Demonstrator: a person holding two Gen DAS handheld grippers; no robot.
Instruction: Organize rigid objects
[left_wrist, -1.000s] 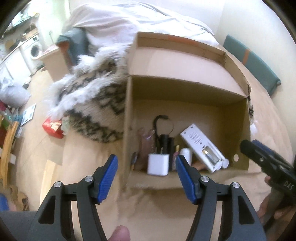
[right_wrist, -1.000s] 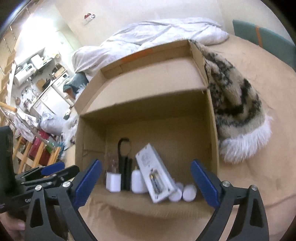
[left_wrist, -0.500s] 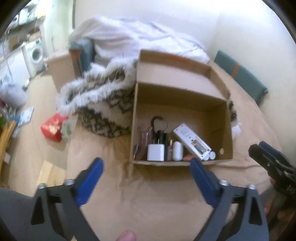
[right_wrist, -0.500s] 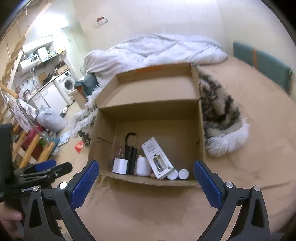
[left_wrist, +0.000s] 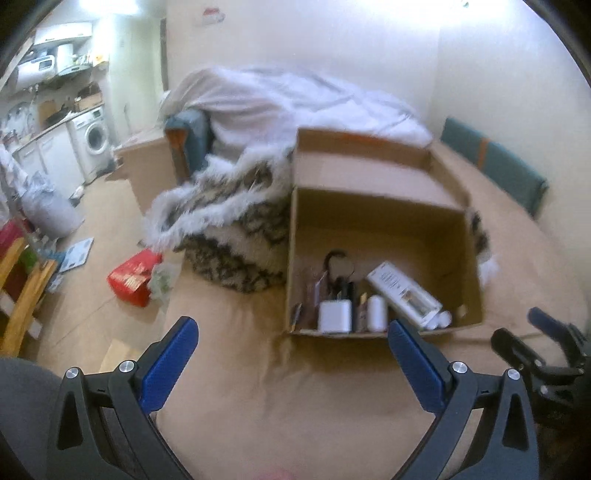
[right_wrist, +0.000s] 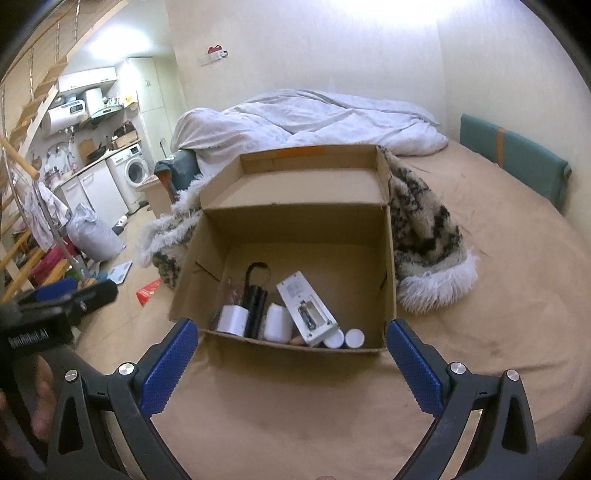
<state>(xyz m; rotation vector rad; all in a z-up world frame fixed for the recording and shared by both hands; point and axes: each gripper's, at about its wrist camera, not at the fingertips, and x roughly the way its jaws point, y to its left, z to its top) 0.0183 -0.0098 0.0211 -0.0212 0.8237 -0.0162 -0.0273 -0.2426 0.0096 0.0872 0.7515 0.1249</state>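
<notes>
An open cardboard box (left_wrist: 384, 206) (right_wrist: 295, 225) stands on the tan bed sheet. Along its near wall inside are a white charger cube (left_wrist: 334, 317) (right_wrist: 232, 319), a black object with a loop (right_wrist: 256, 295), a white cylinder (left_wrist: 376, 314) (right_wrist: 279, 322), a white remote (left_wrist: 404, 295) (right_wrist: 306, 308) lying face down and small white caps (right_wrist: 345, 338). My left gripper (left_wrist: 291, 363) hangs open in front of the box, with nothing between its blue pads. The right gripper (right_wrist: 291, 363) is open too and empty, just short of the box's near wall.
A furry patterned blanket (left_wrist: 236, 225) (right_wrist: 424, 236) lies behind and beside the box, a white duvet (right_wrist: 314, 118) farther back. On the floor at the left are a red packet (left_wrist: 133, 277) and a grey bag (right_wrist: 94, 236). A teal cushion (right_wrist: 513, 158) leans on the right wall.
Both grippers have drawn back and up from the box, so it looks smaller and whole. The left gripper's jaws have spread from half open to wide.
</notes>
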